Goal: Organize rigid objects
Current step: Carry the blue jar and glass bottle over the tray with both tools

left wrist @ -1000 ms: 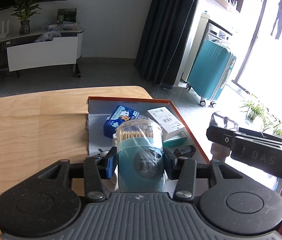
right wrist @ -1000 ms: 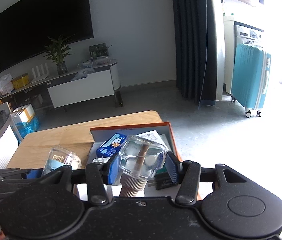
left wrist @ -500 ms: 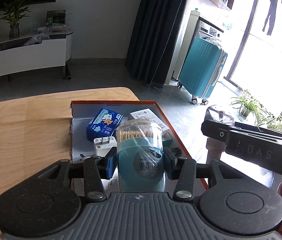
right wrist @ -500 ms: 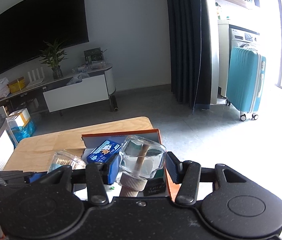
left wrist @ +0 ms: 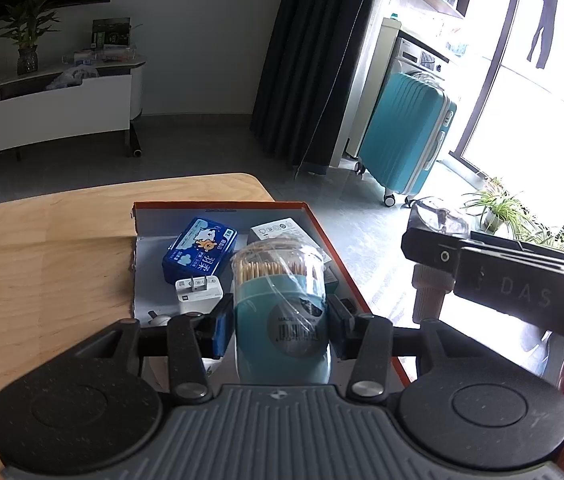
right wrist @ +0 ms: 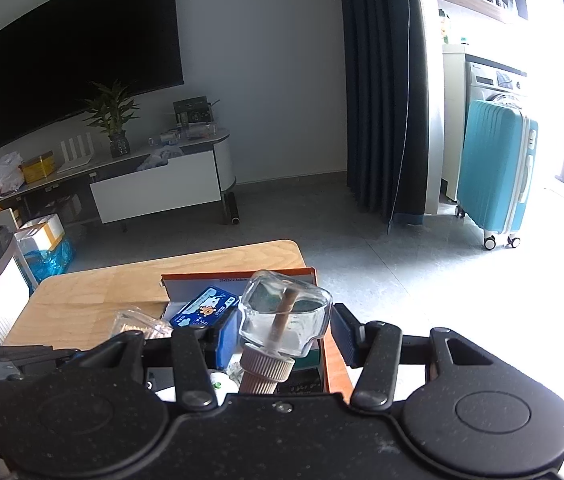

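The left claw (left wrist: 280, 326) is clamped on a toothpick jar (left wrist: 280, 312), teal below and clear on top, with a round barcode sticker facing the camera. The jar hangs above the near end of an orange-rimmed tray (left wrist: 324, 236) that sits at the desk's (left wrist: 42, 264) far right corner, its right rim along the desk's right edge. In the tray lie a blue card box (left wrist: 200, 254) toward the far left, a white plug (left wrist: 199, 294) touching its near side, and a white box (left wrist: 278, 232) toward the far right, partly hidden behind the jar.

The right claw (right wrist: 286, 334) is clamped on a glass bottle (right wrist: 285, 314) held upside down, its ribbed beige cap (right wrist: 268, 372) toward the camera and a brown stick inside. From the right wrist, the bottle hangs over the tray's right rim (right wrist: 332, 364). From the left wrist, that claw (left wrist: 434, 248) shows out past the tray's right rim, over the floor, with the bottle (left wrist: 438, 218) poking up above it and the cap (left wrist: 430, 292) below. A teal suitcase (right wrist: 496, 172) stands by the curtain.
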